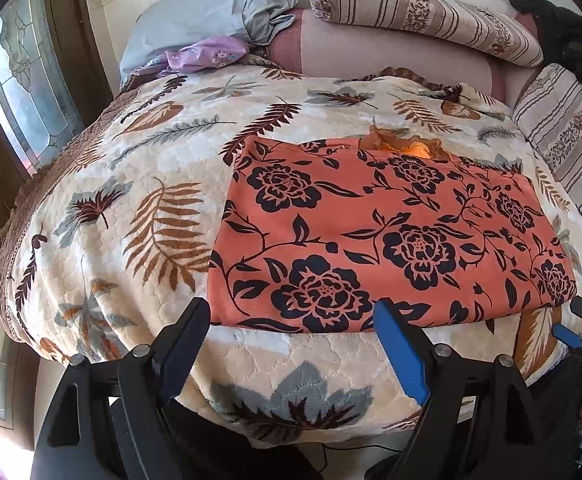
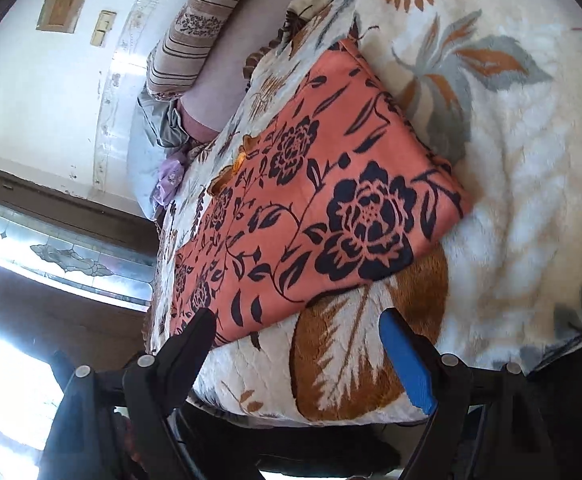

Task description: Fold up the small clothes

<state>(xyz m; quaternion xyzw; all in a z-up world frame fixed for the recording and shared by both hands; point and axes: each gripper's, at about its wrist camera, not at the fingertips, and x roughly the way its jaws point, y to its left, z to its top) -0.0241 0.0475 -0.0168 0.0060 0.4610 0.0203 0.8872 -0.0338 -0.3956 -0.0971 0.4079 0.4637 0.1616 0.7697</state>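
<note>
Both hand-held grippers, left and right, hang wide and empty at the near hem of the orange garment on the bed. Pinching both near corners together should fold it evenly.

The folded orange floral garment hides whatever lies between its layers; only a ruffled orange trim peeks out at its far edge. A dark object at the frame's upper right is cut off and unidentifiable. The right gripper shows only partly at the left view's edge, its jaws unreadable there.
</note>
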